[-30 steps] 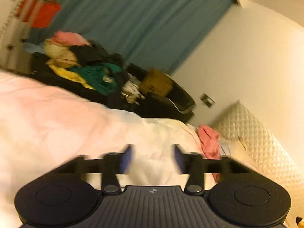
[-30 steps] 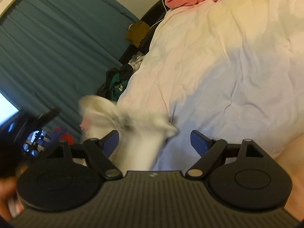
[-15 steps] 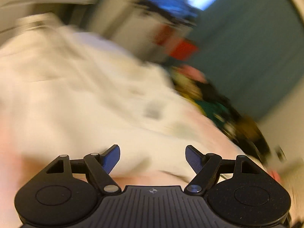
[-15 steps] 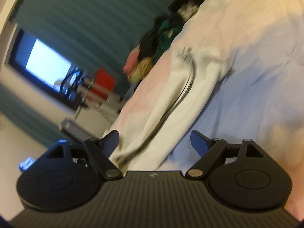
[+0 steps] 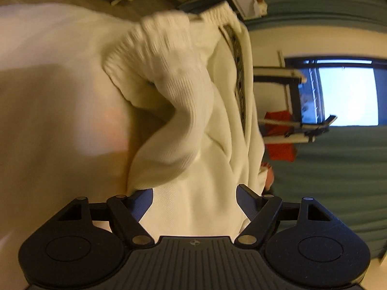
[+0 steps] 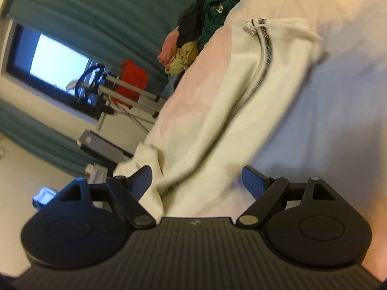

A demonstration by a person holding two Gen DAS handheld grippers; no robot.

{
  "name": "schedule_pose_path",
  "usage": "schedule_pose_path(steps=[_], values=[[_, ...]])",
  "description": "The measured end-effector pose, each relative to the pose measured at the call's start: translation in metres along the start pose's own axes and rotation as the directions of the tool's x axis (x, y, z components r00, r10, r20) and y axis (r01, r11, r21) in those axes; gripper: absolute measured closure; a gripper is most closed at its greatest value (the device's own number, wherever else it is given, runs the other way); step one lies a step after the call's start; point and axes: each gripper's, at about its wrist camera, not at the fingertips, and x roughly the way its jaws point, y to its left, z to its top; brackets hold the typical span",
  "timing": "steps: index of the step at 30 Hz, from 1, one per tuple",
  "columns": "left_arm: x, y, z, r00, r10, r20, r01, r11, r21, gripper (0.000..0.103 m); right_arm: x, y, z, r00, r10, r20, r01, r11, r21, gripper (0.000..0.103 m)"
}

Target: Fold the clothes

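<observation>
seemingly loose white zip jacket (image 6: 241, 101) on bed (image 6: 338, 96)

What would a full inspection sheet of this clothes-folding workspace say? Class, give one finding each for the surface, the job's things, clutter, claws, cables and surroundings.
Surface: bed under a pale, wrinkled cover.
Job's things: cream zip-up top lying unfolded on the bed, zip showing; its ribbed sleeve bunched up on it.
Clutter: pile of mixed clothes past the bed's far edge.
Claws: left claw open, cream fabric between its jaws, pads not pressing; right claw open over the top's near edge, gripping nothing.
Cables: nothing seen.
Surroundings: teal curtain, bright window, red item by a metal rack.
</observation>
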Motion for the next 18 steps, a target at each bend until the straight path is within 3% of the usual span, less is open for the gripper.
schedule_pose_path(steps=[3, 6, 10, 11, 13, 15, 16, 18], values=[[-0.005, 0.000, 0.005, 1.000, -0.005, 0.011, 0.005, 1.000, 0.027, 0.026, 0.035, 0.009, 0.023, 0.999, -0.033, 0.028, 0.034, 0.998, -0.048, 0.019], [-0.011, 0.002, 0.011, 1.000, -0.017, -0.001, 0.017, 0.999, 0.043, 0.025, 0.074, 0.006, 0.048, 0.995, -0.093, 0.036, 0.095, 0.994, -0.060, 0.029], [-0.004, -0.001, 0.011, 0.999, 0.015, -0.034, -0.013, 0.998, 0.055, 0.024, 0.112, -0.007, 0.066, 0.984, -0.174, 0.037, 0.176, 0.981, -0.075, 0.032], [-0.007, -0.001, 0.011, 0.999, 0.027, -0.035, -0.025, 0.998, 0.060, 0.024, 0.118, -0.009, 0.068, 0.979, -0.200, 0.040, 0.203, 0.973, -0.105, 0.038], [-0.005, -0.001, 0.009, 0.999, 0.026, -0.032, -0.025, 0.999, 0.038, 0.024, 0.128, -0.015, 0.070, 0.965, -0.255, 0.054, 0.261, 0.954, -0.149, 0.065], [0.001, -0.002, 0.012, 0.999, 0.029, -0.027, -0.029, 0.999, 0.032, 0.024, 0.133, -0.021, 0.073, 0.961, -0.271, 0.059, 0.276, 0.950, -0.145, 0.084], [0.002, -0.002, 0.012, 0.999, 0.034, -0.025, -0.033, 0.999, 0.035, 0.024, 0.135, -0.023, 0.075, 0.961, -0.270, 0.061, 0.276, 0.950, -0.146, 0.091], [0.003, -0.003, 0.012, 0.999, 0.041, -0.021, -0.040, 0.998, 0.043, 0.024, 0.133, -0.023, 0.078, 0.965, -0.252, 0.074, 0.261, 0.953, -0.155, 0.094]])
